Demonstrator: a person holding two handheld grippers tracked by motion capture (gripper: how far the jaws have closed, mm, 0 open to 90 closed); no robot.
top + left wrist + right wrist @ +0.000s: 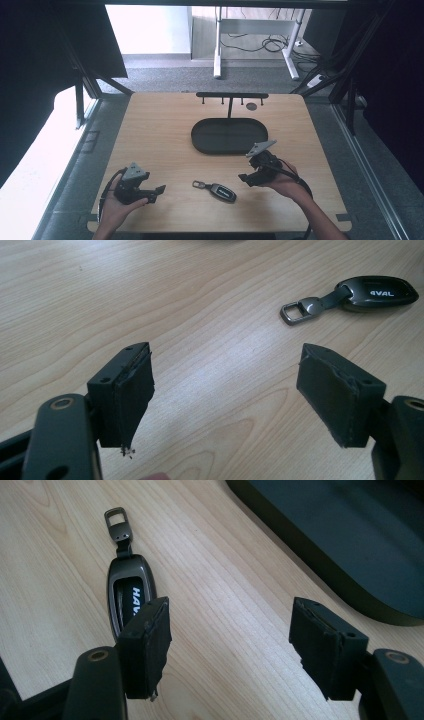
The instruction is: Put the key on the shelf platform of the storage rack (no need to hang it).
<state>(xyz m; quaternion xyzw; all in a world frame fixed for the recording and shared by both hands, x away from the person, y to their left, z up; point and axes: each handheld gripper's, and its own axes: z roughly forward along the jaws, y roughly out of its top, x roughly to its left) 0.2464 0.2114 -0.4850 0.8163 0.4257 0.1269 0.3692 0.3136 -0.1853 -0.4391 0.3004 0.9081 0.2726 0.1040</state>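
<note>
the key fob (222,192) lies flat on the table (160,135), on the near side of the tray (229,135) and well apart from it, roughly midway between your two hands. its long axis runs mostly across the table, metal loop (198,184) end toward your left, fat body toward your right. nothing is touching it.

your right gripper (251,178) looks like the nearer one to me, hovering just beside the fob's body end. in the right gripper view the fob (126,587) sits ahead of the left-hand pad (146,645) rather than in the gap, running lengthwise away from you, so you'd need to slide sideways to centre it, then close across the narrow width. jaws are spread wide there, holding nothing.

your left gripper (156,192) is a bit farther out on the loop side, also gaping wide and empty. in the left gripper view the fob (372,291) is off up and to the right of the jaws, loop (295,312) nearest.

room-wise you're fine: bare wood all round the fob, the near table edge is not far behind it, and the tray rim is the only thing to mind beyond it. the rack (231,95) stands past the tray.
</note>
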